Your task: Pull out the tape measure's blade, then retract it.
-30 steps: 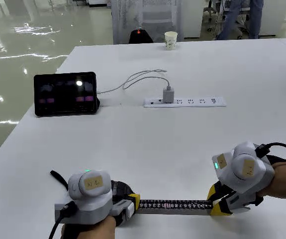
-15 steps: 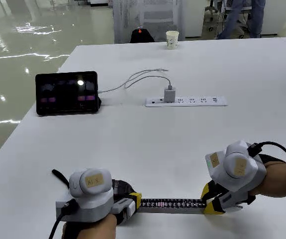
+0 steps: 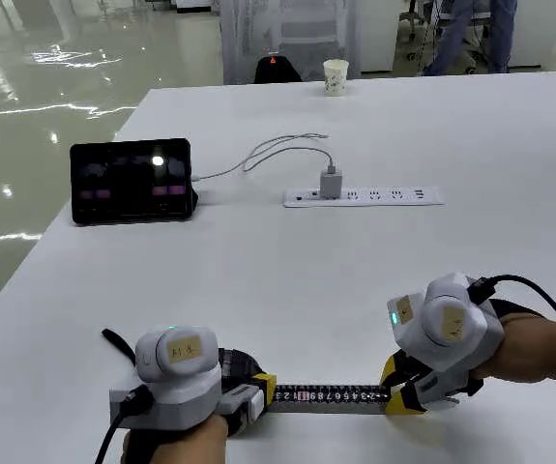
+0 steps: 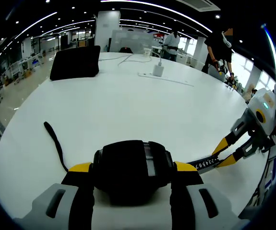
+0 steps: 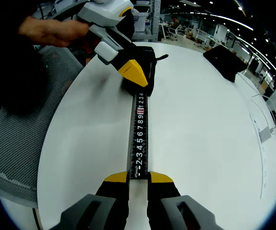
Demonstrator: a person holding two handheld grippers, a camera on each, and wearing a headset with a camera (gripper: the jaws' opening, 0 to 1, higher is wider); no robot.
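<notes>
Black numerals 1 to 9, a red-boxed figure and then 1 to 4 can be read along the blade in the right gripper view. A tan sticker is carried on each tool body, but its writing is too small to be read. The black case of the tape measure is clamped between the yellow-tipped jaws of the left tool, and it rests on the white surface at the near edge. The free end of the blade is pinched between the nearly closed jaws of the right tool. The blade is stretched flat along the surface between the two tools. A black strap lies loose beside the case. Well apart, farther back, a dark tablet is propped up. A charger is plugged into a white power strip, with its cable run toward the tablet. A paper cup stands at the far edge.
</notes>
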